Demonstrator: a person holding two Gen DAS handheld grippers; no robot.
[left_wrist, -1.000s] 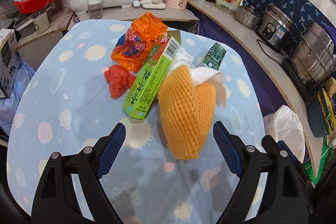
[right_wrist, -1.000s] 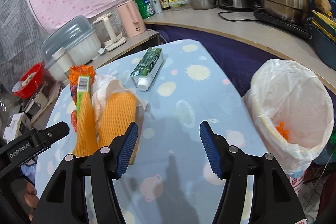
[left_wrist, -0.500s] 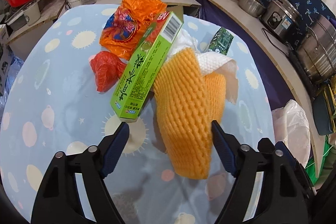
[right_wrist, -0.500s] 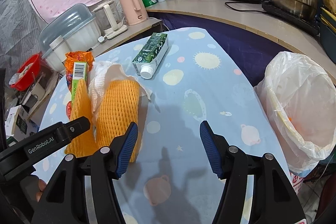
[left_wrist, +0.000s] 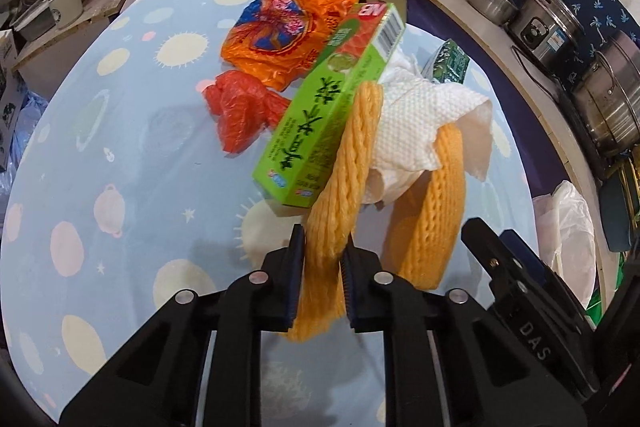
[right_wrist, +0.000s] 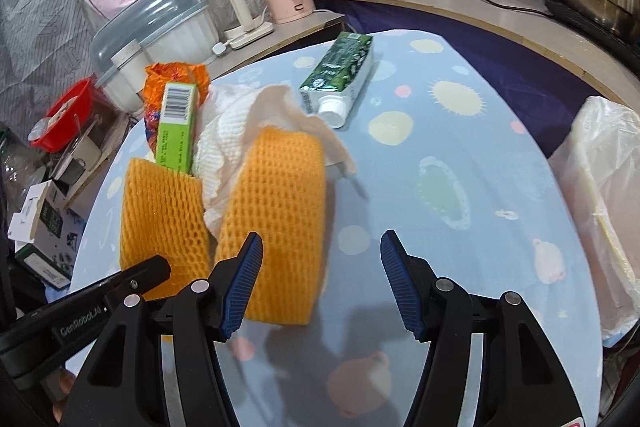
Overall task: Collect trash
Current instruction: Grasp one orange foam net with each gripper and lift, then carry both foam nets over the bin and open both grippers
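pale blue cloth with printed suns and planets covered the round table (right_wrist: 460,155), and at its right edge stood the bin lined with a thin white plastic bag (right_wrist: 600,187), well apart from the heap of rubbish. i judged that bin the goal of the coming carry, so what mattered was that it lay off to the right of both tools, nearer my right hand than my left.

next in size, two orange foam net sleeves lay side by side with their long axes running away from me. the left gripper (left_wrist: 322,279) had just been closing and its blue pads now pinched the near end of the left foam sleeve (left_wrist: 344,187), squashing the soft mesh into a narrow fold. the right foam sleeve (right_wrist: 280,211) lay just ahead and left of the right gripper (right_wrist: 320,279), whose jaws stood spread with nothing between them; its left pad sat at the sleeve's near edge, though i could not tell whether it touched.

a crumpled orange printed plastic wrapper (left_wrist: 288,35) sat at the far side of the heap. a long green cardboard box (left_wrist: 328,115) with a barcode end leaned along the held sleeve. embossed white paper towel (left_wrist: 416,135) was bunched between the two sleeves, so i expected it might drag along on a lift. a dark green carton with a white cap (right_wrist: 340,75) lay apart, toward the far right. smallest was a scrunched red plastic bag (left_wrist: 240,107), left of the box.
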